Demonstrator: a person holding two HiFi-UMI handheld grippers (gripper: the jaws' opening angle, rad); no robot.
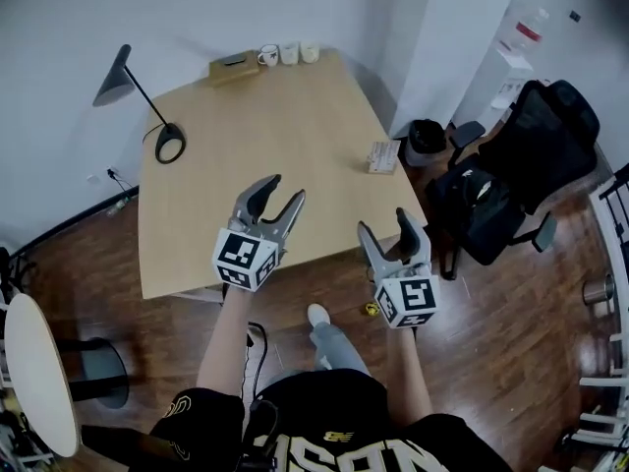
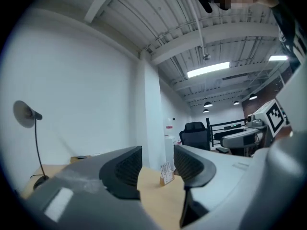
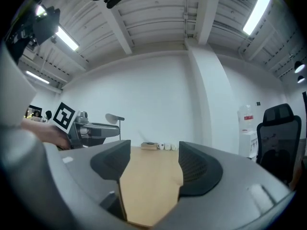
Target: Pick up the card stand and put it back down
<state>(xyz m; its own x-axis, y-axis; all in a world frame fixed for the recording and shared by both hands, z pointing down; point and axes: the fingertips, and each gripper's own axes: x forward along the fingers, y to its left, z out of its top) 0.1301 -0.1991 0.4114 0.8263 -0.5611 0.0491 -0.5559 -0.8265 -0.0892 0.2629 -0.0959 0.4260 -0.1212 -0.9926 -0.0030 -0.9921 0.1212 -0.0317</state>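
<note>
Lamp: black desk lamp (image 1: 170, 144) with its base on the table (image 1: 285, 126) at the left edge, toward the far end; the shade leans out past that edge.
Wooden box: a low wooden box (image 1: 233, 69) lies at the table's far edge.
Left gripper: I have the left gripper (image 1: 283, 193) over the table's near edge, pointing level across the top. Its jaws stand partly apart with nothing between the pads. Through the gap I only see the card stand, far off on the table.
Cups: three white cups (image 1: 289, 54) stand in a row at the table's far edge, just right of the box.
Card stand: the card stand (image 1: 383, 156), a white card in a wooden base, stands upright on the table close to its right edge. It is well apart from both grippers.
Right gripper: I hold the right gripper (image 1: 385, 222) by the table's near right corner. Its jaws are apart and empty; I see only bare table top between them.
Bin: a black bin (image 1: 426, 138) sits on the floor just past the table's right edge.
Office chair: a black office chair (image 1: 531, 155) stands on the floor, well to the right of the table.
</note>
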